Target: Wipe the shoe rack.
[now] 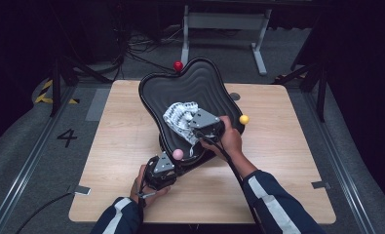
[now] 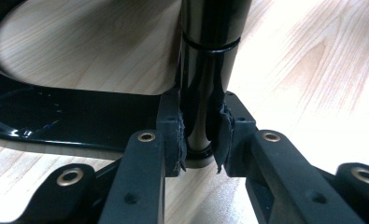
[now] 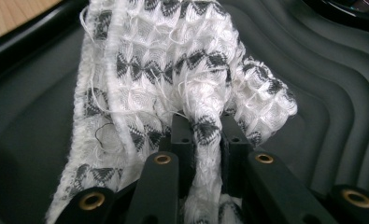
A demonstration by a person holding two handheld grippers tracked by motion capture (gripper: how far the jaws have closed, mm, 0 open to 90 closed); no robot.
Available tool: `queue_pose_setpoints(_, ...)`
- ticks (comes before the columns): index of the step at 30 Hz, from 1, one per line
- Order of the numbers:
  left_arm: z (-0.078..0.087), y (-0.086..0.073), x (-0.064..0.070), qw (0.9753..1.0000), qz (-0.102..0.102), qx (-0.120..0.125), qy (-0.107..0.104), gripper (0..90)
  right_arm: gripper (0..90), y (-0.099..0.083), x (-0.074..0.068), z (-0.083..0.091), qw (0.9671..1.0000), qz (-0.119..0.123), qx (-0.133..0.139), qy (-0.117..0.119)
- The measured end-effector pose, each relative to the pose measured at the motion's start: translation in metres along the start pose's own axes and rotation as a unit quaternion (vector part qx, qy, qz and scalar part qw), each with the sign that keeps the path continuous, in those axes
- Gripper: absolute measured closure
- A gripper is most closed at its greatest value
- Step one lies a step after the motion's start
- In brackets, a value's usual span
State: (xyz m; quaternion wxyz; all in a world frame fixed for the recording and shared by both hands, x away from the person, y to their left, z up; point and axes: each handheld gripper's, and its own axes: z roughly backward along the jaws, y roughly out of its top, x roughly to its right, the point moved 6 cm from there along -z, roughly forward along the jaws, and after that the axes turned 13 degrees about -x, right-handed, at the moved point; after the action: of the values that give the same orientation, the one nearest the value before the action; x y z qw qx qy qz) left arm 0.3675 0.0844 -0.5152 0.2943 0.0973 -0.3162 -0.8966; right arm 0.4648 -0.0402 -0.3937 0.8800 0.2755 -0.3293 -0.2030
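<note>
White-and-grey woven cloth (image 3: pixel 173 84) lies bunched on the ridged face of the black tray (image 1: pixel 207 85), which stands tilted above the counter (image 1: pixel 122 146). The right claw (image 3: pixel 205 135) is clenched on a fold of the cloth, its jaws pressed against the tray's face; in the high view this claw (image 1: pixel 196 127) sits near the tray's middle. Below the tray, the left claw (image 2: pixel 201 140) grips the glossy black post (image 2: pixel 210 56) that carries it, pads squeezed against both sides. In the high view the left claw (image 1: pixel 176 166) is at the tray's lower edge.
</note>
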Motion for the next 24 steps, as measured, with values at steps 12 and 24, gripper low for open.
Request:
queue_pose_setpoints(12, 0.010, -0.011, 0.008, 0.9998, -0.008, -0.006, -0.017, 73.8, 79.8, -0.037, 0.045, 0.005, 0.9978, -0.023, -0.045, -0.042)
queue_pose_setpoints(24, 0.014, -0.018, 0.002, 0.9988, -0.028, 0.002, -0.039, 73.2, 79.7, -0.066, 0.072, 0.007, 0.9949, -0.071, -0.056, -0.045)
